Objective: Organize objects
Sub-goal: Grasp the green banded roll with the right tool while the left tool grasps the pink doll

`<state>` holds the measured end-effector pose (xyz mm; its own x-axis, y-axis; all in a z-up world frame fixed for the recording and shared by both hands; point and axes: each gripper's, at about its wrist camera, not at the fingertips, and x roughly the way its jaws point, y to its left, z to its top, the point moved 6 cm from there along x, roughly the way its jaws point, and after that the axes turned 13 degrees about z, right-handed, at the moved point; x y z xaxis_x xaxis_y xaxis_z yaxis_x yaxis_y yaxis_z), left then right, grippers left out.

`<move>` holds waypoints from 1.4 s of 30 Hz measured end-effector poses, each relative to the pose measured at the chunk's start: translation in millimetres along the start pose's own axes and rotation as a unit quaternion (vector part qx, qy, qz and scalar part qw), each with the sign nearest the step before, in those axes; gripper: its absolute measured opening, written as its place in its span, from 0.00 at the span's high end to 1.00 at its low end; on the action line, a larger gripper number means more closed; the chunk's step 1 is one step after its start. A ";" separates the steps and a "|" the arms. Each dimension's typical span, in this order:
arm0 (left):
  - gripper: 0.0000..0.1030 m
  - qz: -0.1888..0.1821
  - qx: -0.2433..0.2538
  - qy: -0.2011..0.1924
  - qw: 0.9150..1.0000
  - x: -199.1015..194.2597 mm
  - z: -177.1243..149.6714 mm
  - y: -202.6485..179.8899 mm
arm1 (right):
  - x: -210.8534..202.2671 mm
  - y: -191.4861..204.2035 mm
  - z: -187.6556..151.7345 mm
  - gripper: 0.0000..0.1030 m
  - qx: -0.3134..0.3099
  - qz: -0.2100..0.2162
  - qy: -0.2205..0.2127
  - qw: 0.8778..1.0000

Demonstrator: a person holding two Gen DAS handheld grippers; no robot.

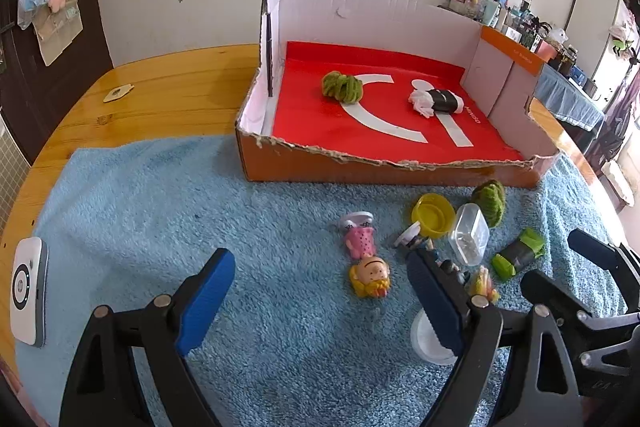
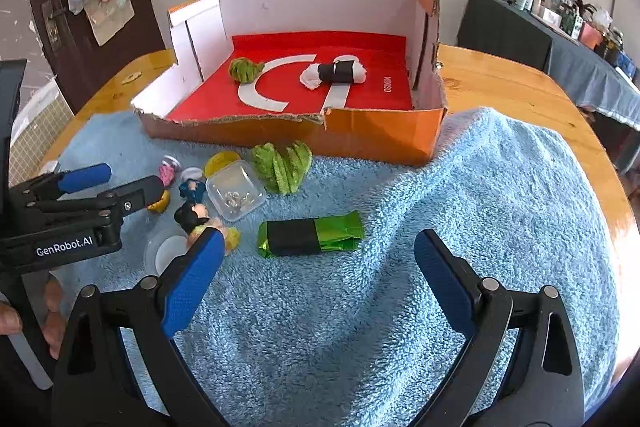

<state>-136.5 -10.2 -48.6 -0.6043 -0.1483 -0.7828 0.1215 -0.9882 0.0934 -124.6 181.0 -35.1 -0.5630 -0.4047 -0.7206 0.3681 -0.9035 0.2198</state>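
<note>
A round wooden table [image 1: 168, 87] stands against a pale wall, most of it covered by a fluffy blue towel [image 1: 260, 219] that bunches into a ridge on the right wrist view. At the back of the towel sits an open cardboard box [image 2: 384, 135] with an orange outside, torn front edge and a red sheet lining its floor. Inside it lie a green yarn ball [image 1: 342, 87] and a white roll with a black band [image 1: 436, 101], well apart.

In front of the box, loose on the towel, are a pink doll [image 1: 366, 259] lying on its back, a yellow lid [image 1: 433, 215], a clear plastic tub [image 2: 236, 190], a second green yarn bundle [image 2: 282, 167] and a green foil packet with a black band [image 2: 310, 238]. A small white device [image 1: 28, 291] rests at the table's left edge.

The left gripper [image 1: 320, 303] hangs spread wide over the towel near the doll, pinching nothing. The right gripper [image 2: 316, 279] is likewise spread (nothing between its fingers), just short of the foil packet. Beyond, a dark door [image 2: 80, 39] carries soft toys, and a cluttered side table [image 2: 560, 39] lines the right wall.
</note>
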 end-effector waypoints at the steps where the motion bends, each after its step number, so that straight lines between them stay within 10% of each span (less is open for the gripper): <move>1: 0.13 -0.002 0.000 0.001 1.000 0.9 -0.3 0.1 | 1.3 -0.2 -0.6 0.07 0.000 0.000 0.002 1.000; 22: 0.47 -0.008 0.023 0.005 1.000 8.5 -6.6 -14.9 | 19.8 -2.2 -7.2 0.44 0.000 0.018 0.030 0.999; 28: 0.76 -0.017 0.015 0.004 1.000 7.0 -5.9 -16.7 | 16.7 -7.8 -6.6 0.69 0.009 0.018 0.027 0.999; 39: 0.77 -0.023 0.018 0.008 1.000 7.2 -2.9 -21.0 | 14.1 -17.1 0.8 0.69 0.048 0.036 0.016 0.998; 42: 0.77 -0.020 0.016 0.003 1.000 5.3 -0.4 -20.2 | 12.4 -16.5 6.7 0.49 0.049 0.027 0.009 0.998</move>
<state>-141.8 8.9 -54.8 -0.6036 -0.1080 -0.7899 0.0718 -0.9941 0.0811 -142.6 189.9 -43.2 -0.5309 -0.4521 -0.7168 0.3237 -0.8899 0.3215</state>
